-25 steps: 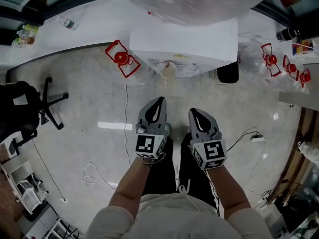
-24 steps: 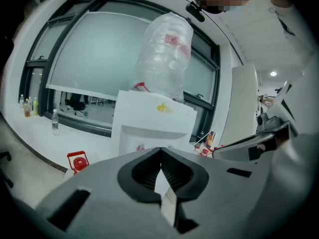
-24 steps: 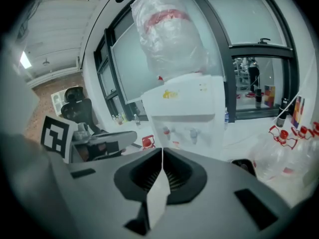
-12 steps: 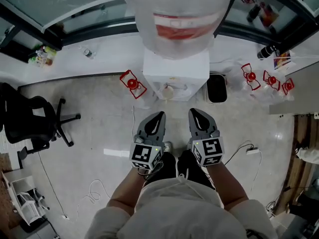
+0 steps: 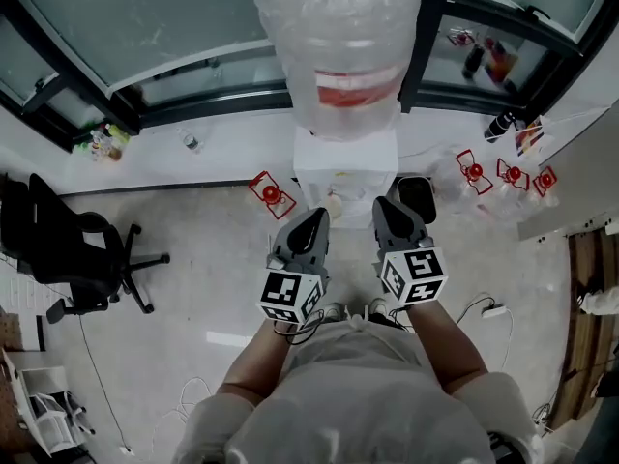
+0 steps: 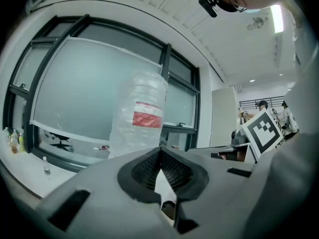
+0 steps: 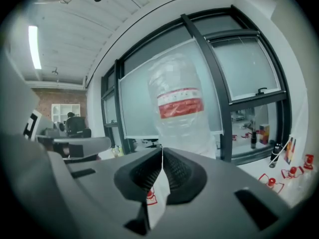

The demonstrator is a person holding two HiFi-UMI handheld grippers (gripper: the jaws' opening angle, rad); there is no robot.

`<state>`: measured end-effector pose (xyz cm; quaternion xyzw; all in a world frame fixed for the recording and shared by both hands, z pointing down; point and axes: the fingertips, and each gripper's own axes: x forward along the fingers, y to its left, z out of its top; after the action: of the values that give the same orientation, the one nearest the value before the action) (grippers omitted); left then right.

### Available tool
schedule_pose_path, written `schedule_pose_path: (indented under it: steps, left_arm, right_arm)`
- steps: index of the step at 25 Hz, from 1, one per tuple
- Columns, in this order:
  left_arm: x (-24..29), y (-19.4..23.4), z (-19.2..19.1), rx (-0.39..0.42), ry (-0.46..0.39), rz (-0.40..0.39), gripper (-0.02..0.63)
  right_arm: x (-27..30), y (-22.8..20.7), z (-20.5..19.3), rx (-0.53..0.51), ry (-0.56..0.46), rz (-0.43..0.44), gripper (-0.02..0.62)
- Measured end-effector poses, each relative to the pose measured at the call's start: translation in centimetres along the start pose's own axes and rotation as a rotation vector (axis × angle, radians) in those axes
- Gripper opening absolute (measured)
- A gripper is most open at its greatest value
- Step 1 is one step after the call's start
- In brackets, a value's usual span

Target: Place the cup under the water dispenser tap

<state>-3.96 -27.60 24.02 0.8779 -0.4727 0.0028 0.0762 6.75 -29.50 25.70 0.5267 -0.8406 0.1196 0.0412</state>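
A white water dispenser point(image 5: 344, 159) stands by the window, with a large clear bottle point(image 5: 340, 46) bearing a red label on top. A small pale cup point(image 5: 335, 204) sits low at the dispenser's front, just beyond my fingertips. My left gripper point(image 5: 313, 217) and right gripper point(image 5: 388, 207) are held side by side, pointing at the dispenser. Both are shut with nothing between the jaws. The bottle point(image 6: 137, 117) rises above my left gripper point(image 6: 159, 157) in the left gripper view. In the right gripper view the bottle point(image 7: 180, 108) stands behind my right gripper point(image 7: 161, 151).
Red wire-framed objects lie on the floor left point(image 5: 272, 194) and right point(image 5: 474, 172) of the dispenser. A black bin point(image 5: 419, 197) stands at its right side. An office chair point(image 5: 70, 257) is far left. A power strip and cable point(image 5: 493, 309) lie at the right.
Both grippers have risen together and come level, staying shut. The head view has tipped up, so the whole bottle and the windows now show.
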Motion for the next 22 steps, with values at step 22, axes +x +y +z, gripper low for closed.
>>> schedule_pose_path:
  steps: [22]
  left_arm:
    - [-4.2, 2.6, 2.3, 0.052, -0.026, 0.009, 0.018]
  right_arm:
    - [-1.7, 5.3, 0.7, -0.116, -0.04, -0.045, 0.028]
